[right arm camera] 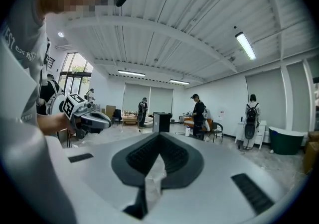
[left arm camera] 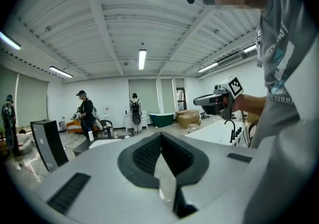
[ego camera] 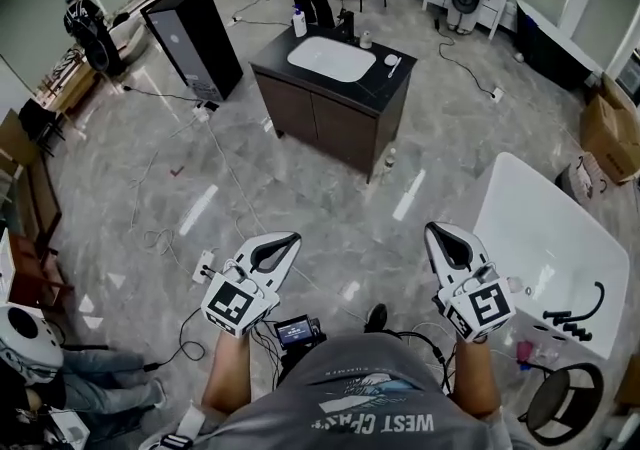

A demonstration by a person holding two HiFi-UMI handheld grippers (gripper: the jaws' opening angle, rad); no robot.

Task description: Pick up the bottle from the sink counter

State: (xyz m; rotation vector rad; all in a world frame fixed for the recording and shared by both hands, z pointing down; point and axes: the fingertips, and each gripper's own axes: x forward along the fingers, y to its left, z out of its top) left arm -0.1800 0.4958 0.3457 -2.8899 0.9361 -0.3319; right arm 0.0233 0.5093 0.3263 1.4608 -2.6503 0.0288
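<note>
Grey printed T-shirt (ego camera: 372, 400), white marker-cubed tools (ego camera: 289, 236) (ego camera: 432, 227)

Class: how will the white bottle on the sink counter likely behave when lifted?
The bottle stands tall and narrow near the counter edge, so a sideways nudge would probably tip it. It looks like white plastic, likely light; its fill cannot be seen.

bottle (ego camera: 299, 22): too small for detail | white counter item (ego camera: 392, 62): unidentifiable | seated person (ego camera: 90, 378): cut by edge
</note>
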